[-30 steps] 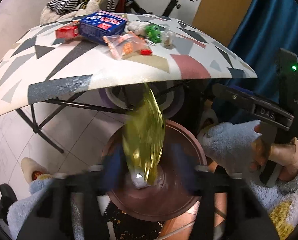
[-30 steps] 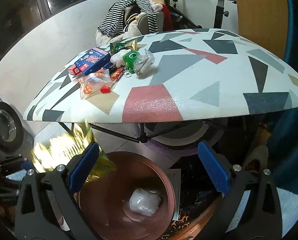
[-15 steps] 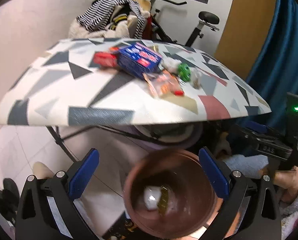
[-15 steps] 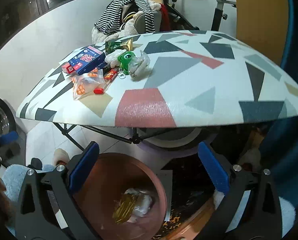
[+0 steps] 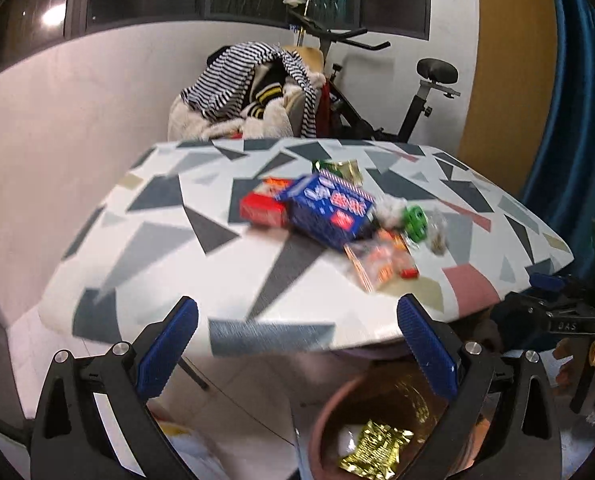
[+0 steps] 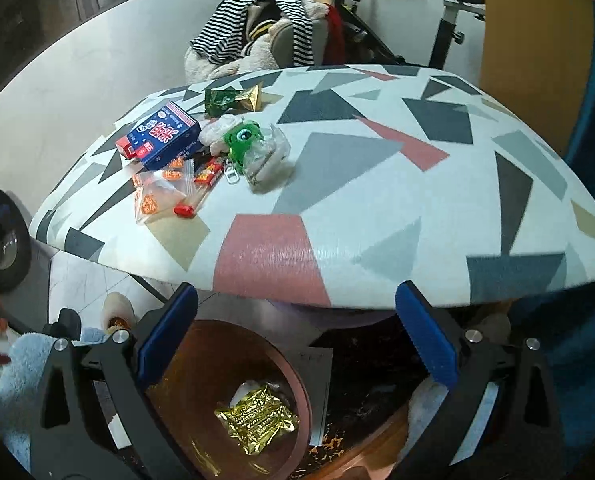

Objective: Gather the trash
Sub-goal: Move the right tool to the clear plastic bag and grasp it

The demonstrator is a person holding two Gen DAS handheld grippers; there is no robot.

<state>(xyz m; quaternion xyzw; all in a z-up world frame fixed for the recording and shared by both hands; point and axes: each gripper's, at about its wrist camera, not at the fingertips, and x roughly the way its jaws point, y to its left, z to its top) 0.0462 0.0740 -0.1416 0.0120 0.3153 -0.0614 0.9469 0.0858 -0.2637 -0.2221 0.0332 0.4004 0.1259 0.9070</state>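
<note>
A brown bin point(image 5: 329, 420) point(image 6: 293, 376) stands on the floor under the table's near edge. A gold foil wrapper point(image 5: 371, 450) point(image 6: 257, 420) lies in it on a white wad. On the patterned table point(image 5: 169, 248) point(image 6: 377, 200) is a pile of trash: a blue box point(image 5: 329, 210) point(image 6: 165, 136), a red box point(image 5: 263, 210), a clear bag with orange pieces point(image 5: 381, 262) point(image 6: 157, 196), a green toy point(image 5: 415, 218) point(image 6: 243, 140), a crumpled clear wrapper point(image 6: 267, 158) and a green-gold wrapper point(image 5: 339, 170) point(image 6: 233, 98). My left gripper point(image 5: 297, 344) and right gripper point(image 6: 295, 340) are both open and empty, above the bin and short of the table edge.
A chair heaped with striped clothes point(image 5: 253, 88) point(image 6: 265, 32) and an exercise bike point(image 5: 417, 92) stand behind the table. A blue curtain point(image 5: 577, 120) hangs at the right. A person's fuzzy sleeve point(image 6: 17, 380) and a slippered foot point(image 6: 115, 312) are at lower left of the right wrist view.
The gold wrapper left my left gripper and dropped into the bin. The left gripper opened wide, rose and tilted up toward the tabletop. The right gripper shifted slightly.
</note>
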